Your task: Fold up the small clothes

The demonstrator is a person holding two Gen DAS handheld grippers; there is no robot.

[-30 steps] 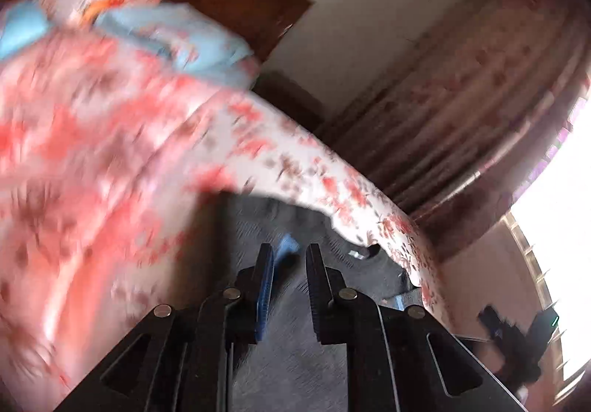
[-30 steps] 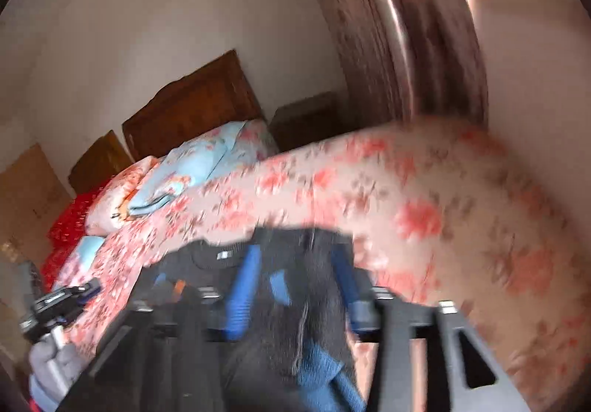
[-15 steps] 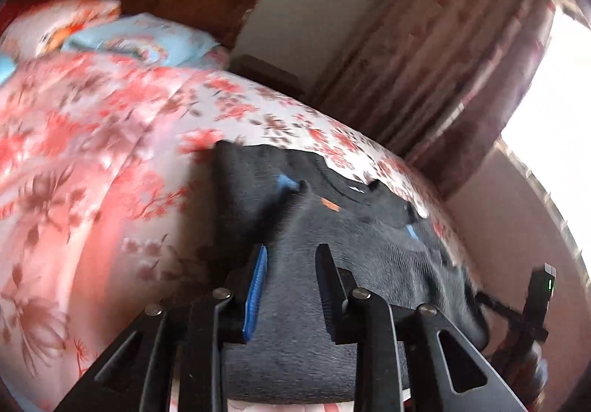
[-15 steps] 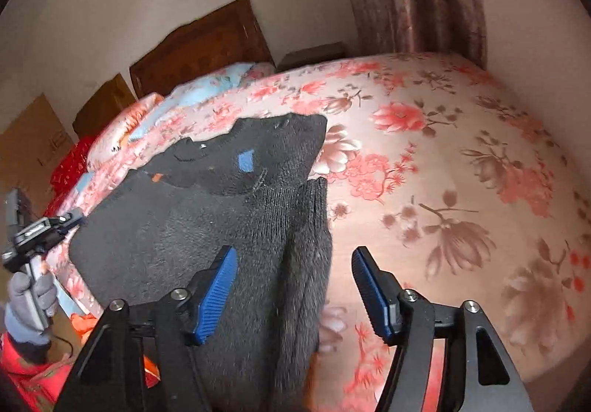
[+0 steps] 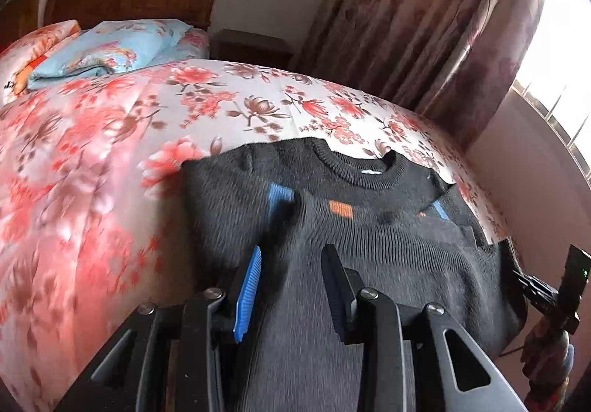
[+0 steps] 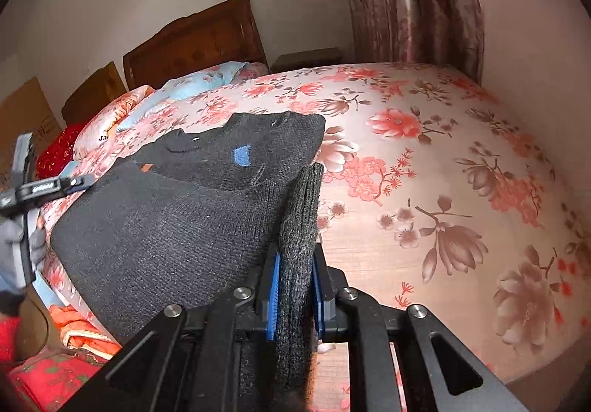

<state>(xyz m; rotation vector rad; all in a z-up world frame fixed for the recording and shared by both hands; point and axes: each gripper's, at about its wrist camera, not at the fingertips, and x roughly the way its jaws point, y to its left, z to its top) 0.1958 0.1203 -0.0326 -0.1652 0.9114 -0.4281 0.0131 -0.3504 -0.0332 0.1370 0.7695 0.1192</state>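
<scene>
A dark charcoal knit sweater (image 5: 369, 238) with small blue and orange patches and a ribbed round neck is spread near the edge of the floral bedsheet (image 5: 92, 160). The left gripper (image 5: 291, 286) is seen with jaws opening, fabric beneath but unpinched. A grey ribbed sleeve fold is clamped by the right gripper (image 6: 295, 290).

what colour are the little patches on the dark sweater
Blue and orange rectangles on the dark grey sweater, below the neckline; clearest in the left wrist view.
</scene>
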